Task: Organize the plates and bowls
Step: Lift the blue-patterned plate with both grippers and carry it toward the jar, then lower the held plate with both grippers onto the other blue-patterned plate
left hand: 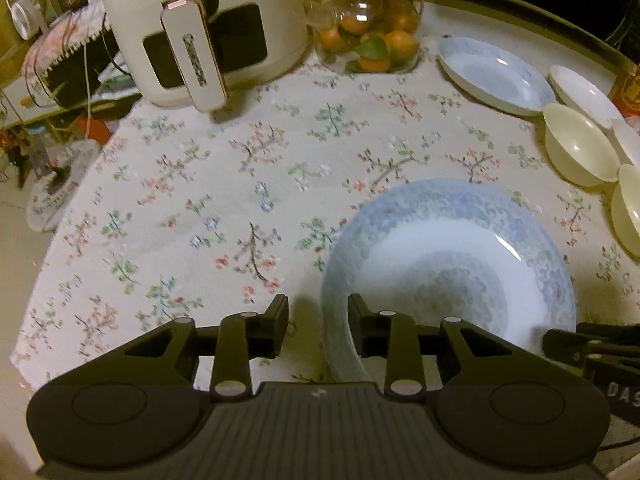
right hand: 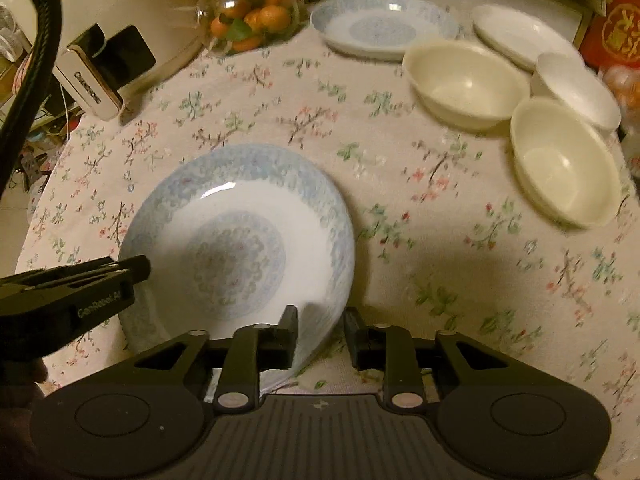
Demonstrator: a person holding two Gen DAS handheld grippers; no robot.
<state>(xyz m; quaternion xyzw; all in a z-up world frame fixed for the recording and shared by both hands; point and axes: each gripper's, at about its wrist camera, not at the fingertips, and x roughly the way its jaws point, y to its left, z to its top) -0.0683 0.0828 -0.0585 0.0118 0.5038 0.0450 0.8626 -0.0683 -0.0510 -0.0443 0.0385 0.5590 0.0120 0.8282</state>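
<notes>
Blue-patterned plate (left hand: 448, 264) rim between both part-open claws

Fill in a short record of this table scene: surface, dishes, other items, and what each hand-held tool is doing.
Surface: flowered tablecloth
Near dish: blue-patterned plate, closest to both tools
Far dishes: second blue-patterned plate, white plate, cream bowl, another cream bowl, white bowl; none stacked
Other items: jar of oranges, white appliance
Left tool: open, jaws astride the near plate's rim
Right tool: open, astride the same rim at another spot
</notes>
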